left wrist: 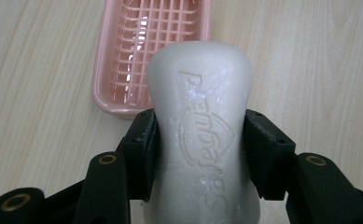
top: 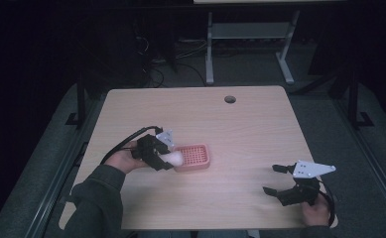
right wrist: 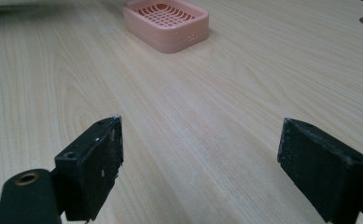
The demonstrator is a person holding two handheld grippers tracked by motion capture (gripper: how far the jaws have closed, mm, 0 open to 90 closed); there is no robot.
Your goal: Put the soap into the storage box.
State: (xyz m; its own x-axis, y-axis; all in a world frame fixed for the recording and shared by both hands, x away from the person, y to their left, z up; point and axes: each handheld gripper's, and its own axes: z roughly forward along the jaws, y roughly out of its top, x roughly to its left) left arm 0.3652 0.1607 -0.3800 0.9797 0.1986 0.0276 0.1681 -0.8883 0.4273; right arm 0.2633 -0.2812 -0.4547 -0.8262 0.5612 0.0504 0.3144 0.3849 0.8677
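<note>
We have the white bar of soap (left wrist: pixel 202 126) pinched across its narrow waist by the left gripper (top: pixel 157 153), whose jaws press on both long sides, and it hangs in the air just short of the pink soap dish (top: pixel 194 157), its far end reaching over the dish's near rim. In the left gripper view the bar looks wet or flaky on its stamped face, so our first worry is that it squirts out of the grip: soap is slick, the pads (left wrist: pixel 144 154) touch only a short stretch of its sides, and any extra squeeze on that curved waist could push it forward or back. If it slips now it would land half on the rim and might tip or shove the light dish across the table (top: pixel 240 124). A second risk is letting go too high or off-centre, so the bar bounces off the grid and slides out. We would also watch the lower jaw as we come down, since it could catch the dish wall. The right gripper (top: pixel 286 182) rests near the table's right front corner with its jaws spread wide and nothing between them, well apart from the dish, so it cannot steady the dish if it moves.
</note>
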